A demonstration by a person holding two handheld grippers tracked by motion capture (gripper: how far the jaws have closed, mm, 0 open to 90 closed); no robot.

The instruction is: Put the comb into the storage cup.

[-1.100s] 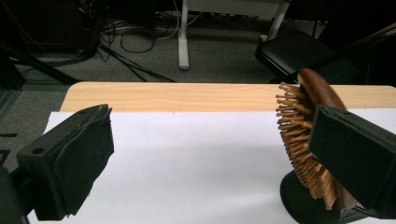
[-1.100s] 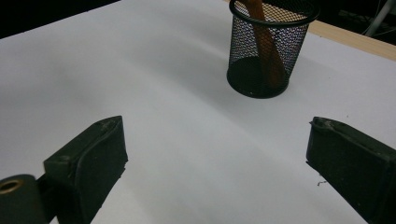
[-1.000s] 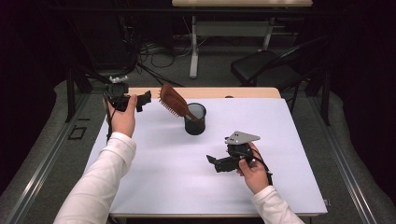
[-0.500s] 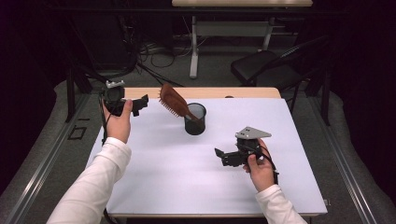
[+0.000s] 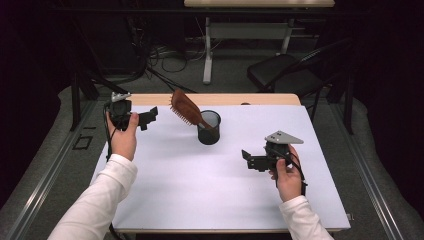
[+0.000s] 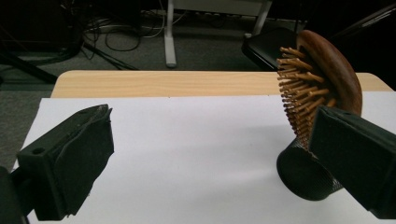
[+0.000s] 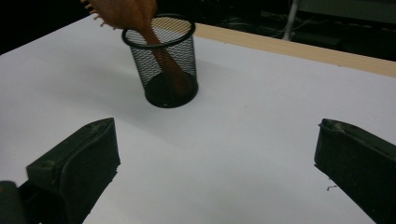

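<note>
Left gripper (image 5: 150, 116): jaws spread wide, nothing between them, held above the table's far left corner.
Right gripper (image 5: 248, 160): jaws wide apart, empty, low over the white table (image 5: 200, 190).
Mesh cup (image 7: 163, 60): upright, ahead of the right gripper, well apart.
Wooden hairbrush (image 6: 322, 88): handle down in the cup, bristled head tilted toward the left gripper, near its right jaw.

Count: one wooden hairbrush (image 5: 184, 108); one black mesh cup (image 5: 209, 128); one white table (image 5: 210, 190); two grippers, left gripper (image 5: 149, 117) and right gripper (image 5: 248, 159); one black chair (image 5: 282, 75) behind the table.
</note>
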